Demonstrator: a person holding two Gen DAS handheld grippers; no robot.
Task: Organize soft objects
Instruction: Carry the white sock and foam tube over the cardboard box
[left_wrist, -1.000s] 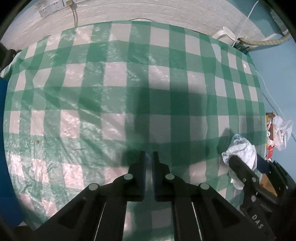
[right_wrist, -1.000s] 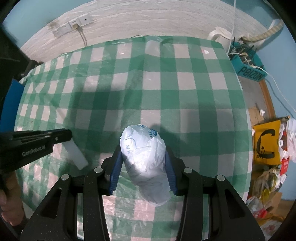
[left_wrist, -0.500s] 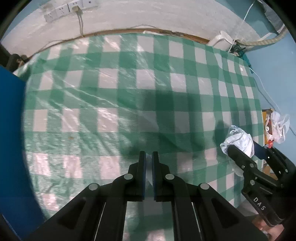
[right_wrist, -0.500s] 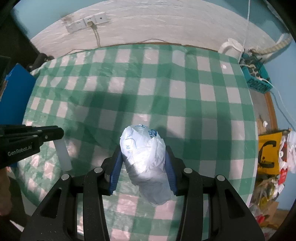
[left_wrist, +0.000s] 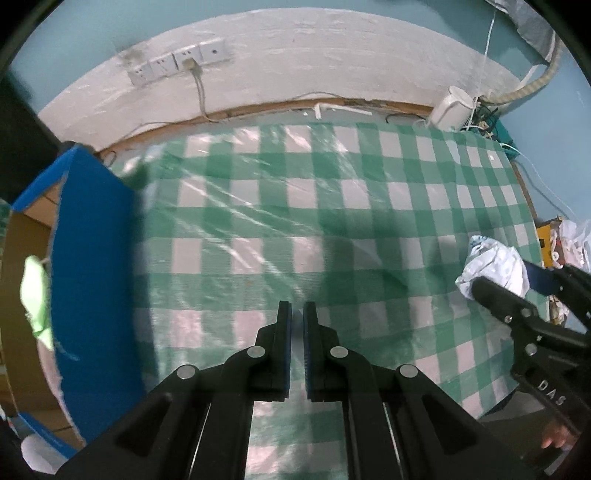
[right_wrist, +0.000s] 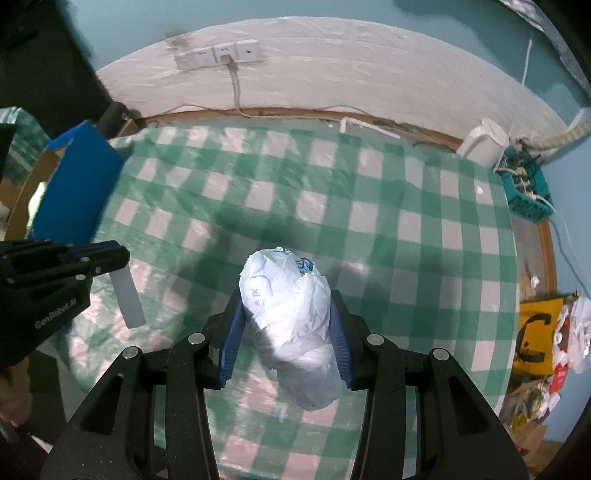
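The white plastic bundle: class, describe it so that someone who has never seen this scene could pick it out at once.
Find the green-and-white checked tablecloth. Above its near part, the right gripper has its blue-padded fingers clamped on the white plastic bundle. It is the only crumpled white lump with blue print; the left gripper shows only a thin white strip.

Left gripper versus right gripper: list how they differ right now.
1. The left gripper has its jaws nearly together; the right gripper has its jaws spread.
2. The left gripper pinches a thin white strip; the right gripper clamps a crumpled white plastic bag.

Both are black with blue pads, above the green checked tablecloth.
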